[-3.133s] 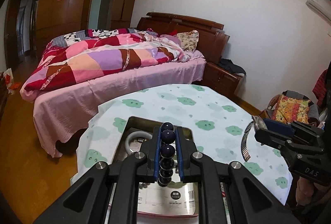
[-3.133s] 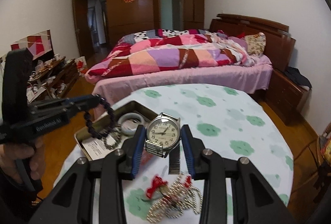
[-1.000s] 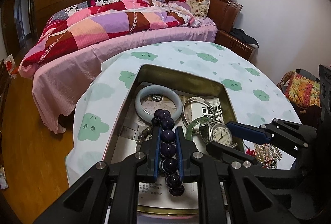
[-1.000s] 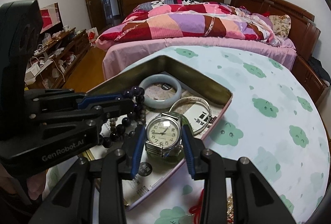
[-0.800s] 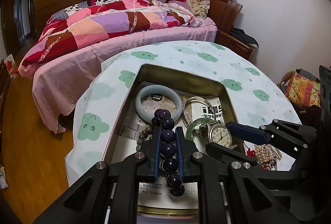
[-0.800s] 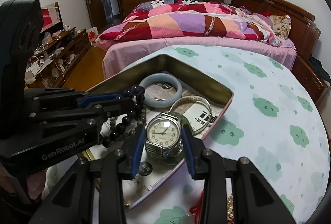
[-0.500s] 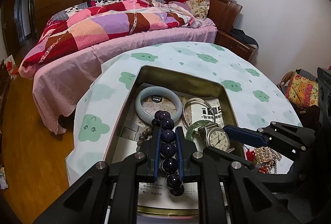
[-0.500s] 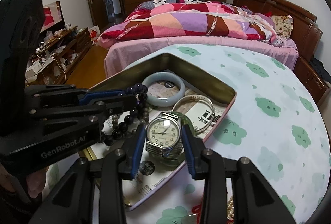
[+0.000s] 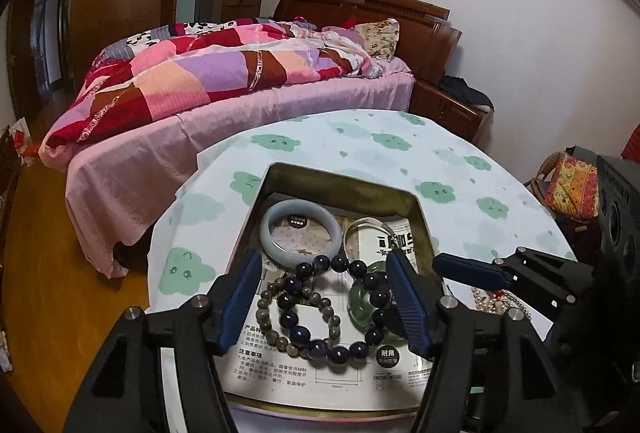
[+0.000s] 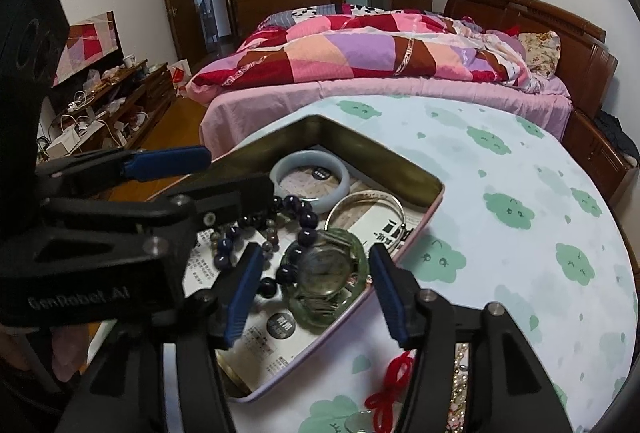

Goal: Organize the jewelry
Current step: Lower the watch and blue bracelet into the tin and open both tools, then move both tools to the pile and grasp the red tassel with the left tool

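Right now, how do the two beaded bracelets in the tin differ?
The dark purple bead bracelet has bigger, glossy beads and forms the wider loop; the grey-brown bead bracelet has smaller, duller beads in a tighter loop. The purple one drapes over a green bangle. Both overlap, lying loose in the tin.

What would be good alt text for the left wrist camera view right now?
An open left gripper hovers over a metal tin holding a dark purple bead bracelet, a pale jade bangle and a green bangle. The tin sits on a round table with a cloud-print cloth, a bed behind.
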{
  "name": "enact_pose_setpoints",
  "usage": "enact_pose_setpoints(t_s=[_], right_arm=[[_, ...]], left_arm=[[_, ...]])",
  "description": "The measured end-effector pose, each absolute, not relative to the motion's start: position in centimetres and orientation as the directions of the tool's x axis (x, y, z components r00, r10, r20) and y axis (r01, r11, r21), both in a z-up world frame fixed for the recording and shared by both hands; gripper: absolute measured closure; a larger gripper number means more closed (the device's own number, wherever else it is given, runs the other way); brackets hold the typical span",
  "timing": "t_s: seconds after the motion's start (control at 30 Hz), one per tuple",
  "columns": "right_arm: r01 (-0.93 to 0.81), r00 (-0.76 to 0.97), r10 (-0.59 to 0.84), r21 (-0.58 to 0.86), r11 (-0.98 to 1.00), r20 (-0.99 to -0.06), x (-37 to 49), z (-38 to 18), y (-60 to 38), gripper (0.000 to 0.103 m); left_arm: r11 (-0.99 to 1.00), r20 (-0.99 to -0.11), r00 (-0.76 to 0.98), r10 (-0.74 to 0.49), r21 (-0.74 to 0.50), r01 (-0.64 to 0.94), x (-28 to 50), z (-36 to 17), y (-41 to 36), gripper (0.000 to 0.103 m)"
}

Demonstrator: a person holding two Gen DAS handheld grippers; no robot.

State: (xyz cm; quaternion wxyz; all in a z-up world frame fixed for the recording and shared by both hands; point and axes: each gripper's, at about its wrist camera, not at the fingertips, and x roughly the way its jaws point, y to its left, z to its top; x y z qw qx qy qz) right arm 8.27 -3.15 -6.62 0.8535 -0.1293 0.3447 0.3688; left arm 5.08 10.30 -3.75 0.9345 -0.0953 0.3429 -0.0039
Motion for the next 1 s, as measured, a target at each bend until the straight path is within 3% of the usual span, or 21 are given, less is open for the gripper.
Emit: enact_pose_setpoints(t_s=[0.1, 0.47, 0.67, 1.0], right_arm=[[-0.718, 0.495, 0.543, 0.033, 0.695, -0.678, 8.0, -6.2, -3.8, 0.037], [-0.526, 0.588, 0.409, 0.055, 0.849, -0.698, 9.3, -6.4, -15.1, 0.037], [-0.435, 0.601, 0.332, 0.052, 0.899, -0.727, 9.1, -7.8, -19.1, 0.037], [-0.438, 0.596, 0.338, 0.059, 0.897, -0.728, 8.4, -8.6, -19.8, 0.037]], left_arm=[[0.979, -0.644, 0.762, -0.064, -0.188, -0.076, 5.2, -3.9, 10.5, 0.038], [0.982, -0.644, 0.764, -0.03, -0.161, -0.096, 4.8, -3.9, 9.1, 0.038], [0.988, -0.638, 0.765, -0.087, -0.151, -0.014, 4.3, -3.6, 6.0, 0.038], [0.981, -0.664, 0.722, -0.194, -0.125, 0.149, 2.9, -4.0, -0.6, 0.041]])
